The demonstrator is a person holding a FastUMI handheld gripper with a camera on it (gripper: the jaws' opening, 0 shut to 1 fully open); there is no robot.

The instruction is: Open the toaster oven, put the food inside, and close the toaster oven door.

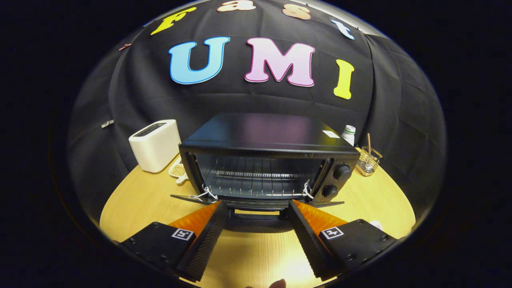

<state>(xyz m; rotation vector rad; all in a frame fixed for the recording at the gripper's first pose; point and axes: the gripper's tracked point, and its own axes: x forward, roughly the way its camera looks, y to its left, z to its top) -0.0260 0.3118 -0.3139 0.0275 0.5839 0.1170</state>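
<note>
Gripper (pixel 254 210): fingers spread wide, pinching nothing, tips level with the front edge of the lowered door at 12 o'clock.

Door (pixel 256 218): hinged down flat, lying between the fingertips; its handle (pixel 255 216) is a dark bar across the front edge. Judged stiff metal and glass, moderately heavy, swinging on a bottom hinge. Best hold for closing is likely the handle's middle, or a push from under the front edge; smooth glass would slip.

Oven (pixel 264 160): black box just beyond the door at 12 o'clock, cavity open. Wire rack (pixel 256 184) inside, level, with hooks at both front corners linking it to the door. Rack bars are thin and stiff; food would sit on them, small pieces might fall through. Two knobs (pixel 338 180) on the panel at 1 o'clock, one above the other. Judged heavy enough to stay put under a light push.

Food: none identifiable between or ahead of the fingers; cannot tell where it lies. Pale object (pixel 376 225) at 3 o'clock, by the right finger, too hidden to name.

Table (pixel 140 200): light wood, bears everything.

Toaster (pixel 155 145): white, at 10 o'clock, beside the oven's left wall, apart from it. Pale perforated item (pixel 178 170) between them, unclear.

Wire caddy (pixel 369 160): at 2 o'clock, right of the oven, with a stick standing in it. White bottle (pixel 349 134) behind the oven's right corner.

Obstruction: none between fingers and cavity; the flat door itself lengthens the reach.
</note>
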